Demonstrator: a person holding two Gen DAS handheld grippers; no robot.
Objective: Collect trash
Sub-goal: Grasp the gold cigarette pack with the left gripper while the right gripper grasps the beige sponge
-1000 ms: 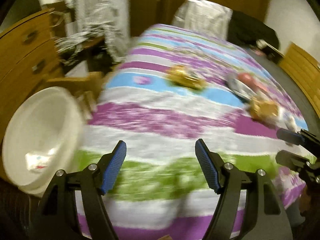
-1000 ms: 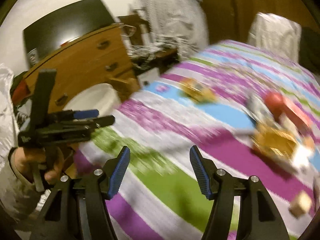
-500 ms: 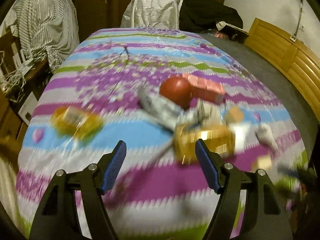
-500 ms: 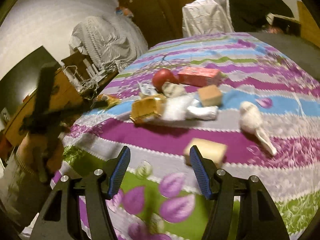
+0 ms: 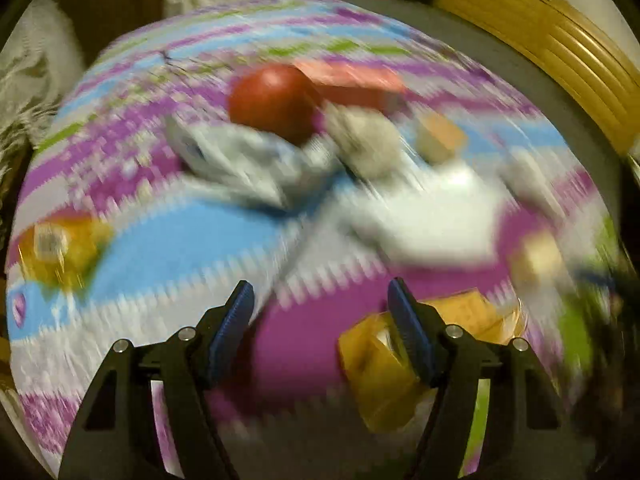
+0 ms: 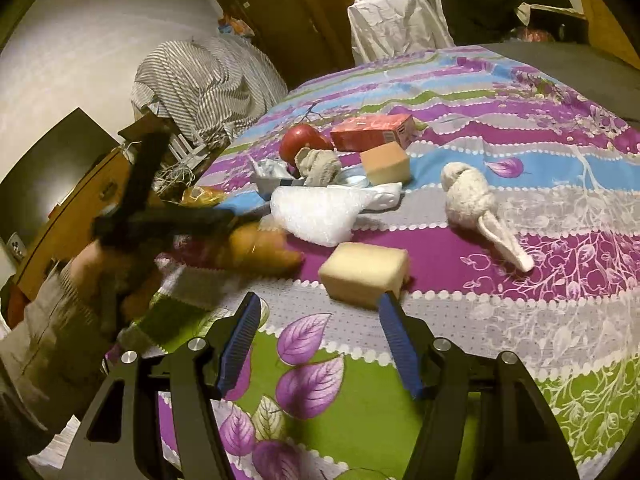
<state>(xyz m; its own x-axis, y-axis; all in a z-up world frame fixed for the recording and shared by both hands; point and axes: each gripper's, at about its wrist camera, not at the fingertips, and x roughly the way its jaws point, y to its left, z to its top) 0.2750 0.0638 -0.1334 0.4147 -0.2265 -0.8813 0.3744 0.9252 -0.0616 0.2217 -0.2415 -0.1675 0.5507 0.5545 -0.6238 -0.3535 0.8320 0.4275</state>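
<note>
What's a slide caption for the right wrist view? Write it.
Open right gripper facing a yellow sponge on the floral bedspread.

I am working in a home bedroom. Ahead of my grippers lies a bed (image 6: 500, 92) under a floral striped cover. A wooden dresser (image 6: 60, 216) stands to my left, beside draped clothing (image 6: 200, 80).

Dim, warm indoor light; one view smeared, the other mostly sharp.

The left wrist view is heavily motion-blurred: the striped purple, blue and green bedspread (image 5: 168, 248) streaks, while the black gripper with blue pads (image 5: 320, 320) stays crisp. The right wrist view is sharp except the blurred left gripper (image 6: 160, 216) at 9 o'clock. A pale yellow foam block (image 6: 364, 272) casts a soft shadow. Fisheye bending and dark vignetting ring both frames.
</note>
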